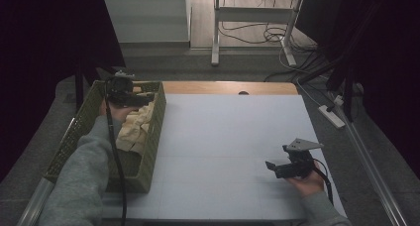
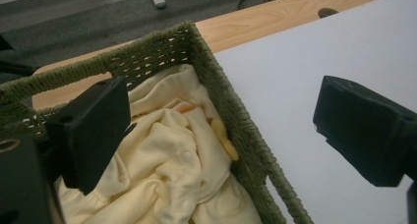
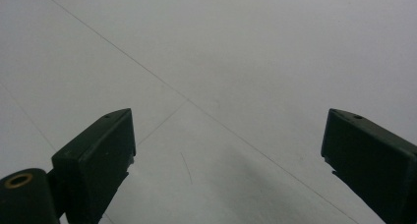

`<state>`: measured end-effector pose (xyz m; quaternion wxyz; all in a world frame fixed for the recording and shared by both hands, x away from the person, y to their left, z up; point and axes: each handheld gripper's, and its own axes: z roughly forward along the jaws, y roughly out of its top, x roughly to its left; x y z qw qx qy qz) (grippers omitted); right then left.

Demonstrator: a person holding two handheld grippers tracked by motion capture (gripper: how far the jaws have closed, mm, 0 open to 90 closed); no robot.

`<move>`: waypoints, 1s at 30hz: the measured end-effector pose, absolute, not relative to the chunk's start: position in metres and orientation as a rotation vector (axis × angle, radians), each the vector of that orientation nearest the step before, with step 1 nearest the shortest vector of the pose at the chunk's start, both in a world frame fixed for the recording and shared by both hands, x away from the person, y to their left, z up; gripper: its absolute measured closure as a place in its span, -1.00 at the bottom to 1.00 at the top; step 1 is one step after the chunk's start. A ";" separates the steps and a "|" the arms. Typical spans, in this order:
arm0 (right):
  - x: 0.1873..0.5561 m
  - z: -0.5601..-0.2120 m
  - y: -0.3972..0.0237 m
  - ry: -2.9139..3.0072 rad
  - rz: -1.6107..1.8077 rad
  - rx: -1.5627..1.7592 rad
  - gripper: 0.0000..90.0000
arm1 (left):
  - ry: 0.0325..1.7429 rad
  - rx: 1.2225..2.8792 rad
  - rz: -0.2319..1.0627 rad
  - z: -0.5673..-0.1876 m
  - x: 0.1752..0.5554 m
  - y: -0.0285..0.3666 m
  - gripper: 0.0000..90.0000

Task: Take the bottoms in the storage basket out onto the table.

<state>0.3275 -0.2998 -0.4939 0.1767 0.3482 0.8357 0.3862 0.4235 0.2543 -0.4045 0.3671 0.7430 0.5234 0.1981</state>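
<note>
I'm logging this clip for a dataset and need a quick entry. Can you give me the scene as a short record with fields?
setting: white table top
container: green woven basket at the table's left edge
contents: pale yellow garment, crumpled inside the basket
left hand-held gripper: open, above the garment, not gripping it
right hand-held gripper: open, over bare table, holding nothing

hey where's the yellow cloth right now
The pale yellow cloth lies bunched inside the green woven basket at the table's left edge in the high view, right beneath the open left gripper.
</note>
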 end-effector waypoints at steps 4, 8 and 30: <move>0.328 -0.494 -0.300 2.366 1.088 0.989 -0.85 | 1.360 1.910 0.515 -0.407 0.428 0.256 -0.82; 0.328 -0.494 -0.300 2.366 1.086 0.988 -0.85 | 1.379 1.899 0.513 -0.411 0.432 0.259 -0.82; 0.328 -0.496 -0.300 2.374 1.075 0.993 -0.85 | 1.461 1.888 0.471 -0.438 0.447 0.266 -0.82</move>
